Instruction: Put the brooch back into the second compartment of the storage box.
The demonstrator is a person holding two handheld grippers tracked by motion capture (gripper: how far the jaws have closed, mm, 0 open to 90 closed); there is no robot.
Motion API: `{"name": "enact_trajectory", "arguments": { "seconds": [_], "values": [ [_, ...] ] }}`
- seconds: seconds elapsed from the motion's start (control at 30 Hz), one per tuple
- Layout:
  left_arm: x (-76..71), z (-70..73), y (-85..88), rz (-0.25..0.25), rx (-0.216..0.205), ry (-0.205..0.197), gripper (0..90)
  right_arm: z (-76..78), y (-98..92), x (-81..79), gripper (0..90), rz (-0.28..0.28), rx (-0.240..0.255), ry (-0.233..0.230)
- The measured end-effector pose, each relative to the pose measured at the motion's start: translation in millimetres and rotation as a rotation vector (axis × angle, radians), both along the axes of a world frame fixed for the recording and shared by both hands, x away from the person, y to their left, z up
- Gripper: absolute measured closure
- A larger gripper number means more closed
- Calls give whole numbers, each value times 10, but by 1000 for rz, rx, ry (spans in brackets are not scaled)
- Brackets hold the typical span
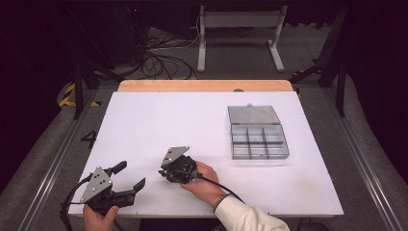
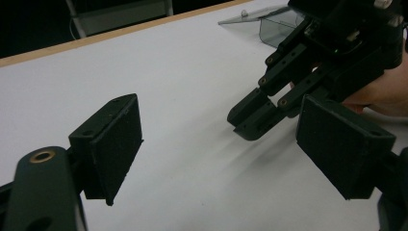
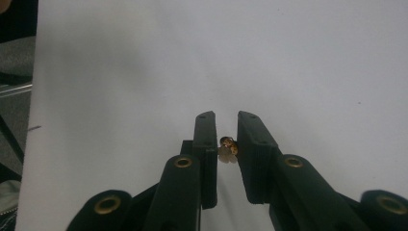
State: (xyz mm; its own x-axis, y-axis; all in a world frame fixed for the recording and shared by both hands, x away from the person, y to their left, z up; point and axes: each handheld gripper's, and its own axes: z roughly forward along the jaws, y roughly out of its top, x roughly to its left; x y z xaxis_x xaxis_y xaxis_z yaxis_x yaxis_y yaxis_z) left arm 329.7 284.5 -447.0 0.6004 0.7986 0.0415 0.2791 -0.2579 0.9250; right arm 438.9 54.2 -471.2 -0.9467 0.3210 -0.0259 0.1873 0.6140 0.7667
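Fingers (image 3: 206,144) of the right gripper (image 1: 166,172) are clenched on a small brass-coloured part (image 3: 228,147) low over the near tabletop (image 1: 192,120); the left gripper (image 1: 131,177) hangs released nearby. Pickup looks done; carrying it to the open compartment box (image 1: 259,141), well beyond, remains.

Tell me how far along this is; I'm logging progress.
Done: the compartment box stands open, its lid back. In hand: the right gripper is shut on a small golden piece at the table. Left: carrying it, probably to the box. The left gripper waits open.
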Motion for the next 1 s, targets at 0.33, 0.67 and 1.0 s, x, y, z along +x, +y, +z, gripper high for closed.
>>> {"name": "enact_trajectory", "arguments": {
  "seconds": [0.33, 0.67, 1.0],
  "values": [
    [3, -4, -15, -8, -2, 4, 168, 144, -159, -40, 791, -20, 24, -18],
    [3, -6, -21, -15, -8, 5, 167, 228, -274, -45, 791, -37, 30, -41],
    [10, -7, -19, -16, -5, 4, 168, 375, -498, 21, 791, -94, 34, -59]
  ]
}}
